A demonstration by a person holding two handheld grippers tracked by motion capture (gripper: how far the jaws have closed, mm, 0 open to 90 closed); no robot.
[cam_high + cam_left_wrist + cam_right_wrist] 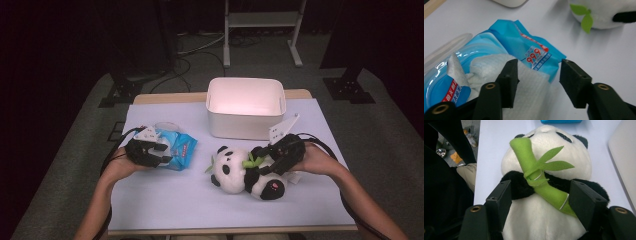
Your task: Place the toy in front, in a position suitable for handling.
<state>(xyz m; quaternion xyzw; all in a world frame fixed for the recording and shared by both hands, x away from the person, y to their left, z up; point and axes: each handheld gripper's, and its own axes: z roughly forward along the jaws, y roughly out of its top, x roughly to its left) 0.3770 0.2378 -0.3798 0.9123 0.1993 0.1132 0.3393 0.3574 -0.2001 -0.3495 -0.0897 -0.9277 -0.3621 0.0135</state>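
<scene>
The left claw (pixel 537 83) stands half open over the blue pack of wet wipes (pixel 176 146), one jaw resting on the white wipe (pixel 506 67) that sticks out of the pack's open flap, the other clear of it over bare worktop; nothing is pinched yet. To do this grab well, I would judge that the jaws should straddle the loose fold of the wipe rather than the slippery film of the pack, close fully on the cloth, and only then pull, so the sheet comes free instead of dragging the whole pack along. The right claw (pixel 546 202) is spread wide around the chest of the toy panda (pixel 245 172), its jaws at either flank beside the green bamboo stalk (pixel 541 178) sewn on the front; whether the pads already press into the plush I cannot tell for sure, though they look merely alongside; a firm hold there would steady the toy, and squeezing the body rather than the stalk seems the safer choice.

The pack lies at the left of the worktop (pixel 165 205), the panda on its back at the middle right, well apart from it; behind them, toward the far edge, stands an empty white bin (pixel 245 125). The worktop is covered in pale cloth; grey carpet lies around it, with cables, dark stands and a white frame in the dim room beyond.
</scene>
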